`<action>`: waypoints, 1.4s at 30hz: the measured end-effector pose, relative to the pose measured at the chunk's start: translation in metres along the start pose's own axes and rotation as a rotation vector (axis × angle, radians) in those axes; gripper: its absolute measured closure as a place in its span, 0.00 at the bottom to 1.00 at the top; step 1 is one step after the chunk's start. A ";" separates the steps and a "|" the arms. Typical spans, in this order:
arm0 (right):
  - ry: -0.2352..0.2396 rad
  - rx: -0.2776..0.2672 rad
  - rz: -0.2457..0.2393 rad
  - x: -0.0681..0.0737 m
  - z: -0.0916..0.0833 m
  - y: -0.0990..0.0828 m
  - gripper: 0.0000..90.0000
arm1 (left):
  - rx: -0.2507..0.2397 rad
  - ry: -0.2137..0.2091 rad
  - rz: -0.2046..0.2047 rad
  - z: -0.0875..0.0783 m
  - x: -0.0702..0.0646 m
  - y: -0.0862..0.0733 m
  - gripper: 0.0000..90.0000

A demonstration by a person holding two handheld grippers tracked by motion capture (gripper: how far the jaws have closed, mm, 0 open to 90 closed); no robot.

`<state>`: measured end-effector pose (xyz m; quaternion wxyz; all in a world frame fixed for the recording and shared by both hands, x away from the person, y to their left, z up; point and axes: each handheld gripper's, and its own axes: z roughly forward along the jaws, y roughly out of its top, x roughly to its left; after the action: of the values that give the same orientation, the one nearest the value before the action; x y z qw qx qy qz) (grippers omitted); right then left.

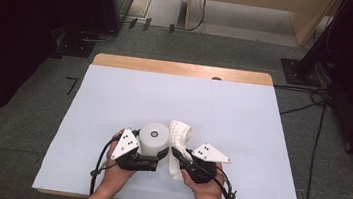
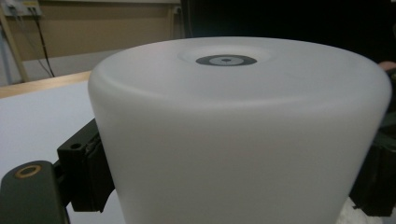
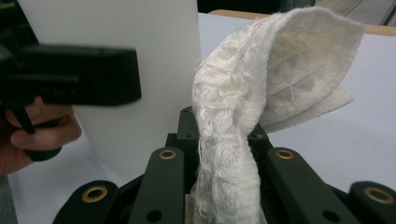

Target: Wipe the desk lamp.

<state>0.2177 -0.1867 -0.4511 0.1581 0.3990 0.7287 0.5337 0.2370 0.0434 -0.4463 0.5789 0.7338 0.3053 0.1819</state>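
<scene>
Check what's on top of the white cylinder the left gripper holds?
The white cylinder has only a small dark ring mark on its top. The cloth hangs beside it, not on it. Its underside is hidden.

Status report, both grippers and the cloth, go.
Left gripper shut on white cylinder. Right gripper shut on white cloth, cloth draped beside cylinder. Table otherwise unobstructed.

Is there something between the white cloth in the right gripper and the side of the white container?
Nothing visible stands between them. The right gripper is shut on the cloth, which hangs just beside the container wall held in the left gripper. Whether cloth and wall touch cannot be told.
</scene>
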 end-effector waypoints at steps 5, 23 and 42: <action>-0.023 -0.028 -0.015 -0.001 -0.007 0.007 0.84 | 0.014 -0.019 -0.001 0.006 -0.004 -0.002 0.10; -0.009 -0.002 -0.039 0.002 -0.004 0.004 0.84 | -0.008 -0.037 -0.038 -0.001 0.005 0.004 0.10; 0.000 -0.023 -0.067 0.000 -0.011 0.012 0.84 | 0.001 -0.105 -0.023 0.007 0.010 -0.006 0.10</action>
<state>0.2158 -0.1927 -0.4359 0.1807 0.3726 0.7353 0.5365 0.2472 0.0454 -0.4548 0.5956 0.7393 0.2830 0.1363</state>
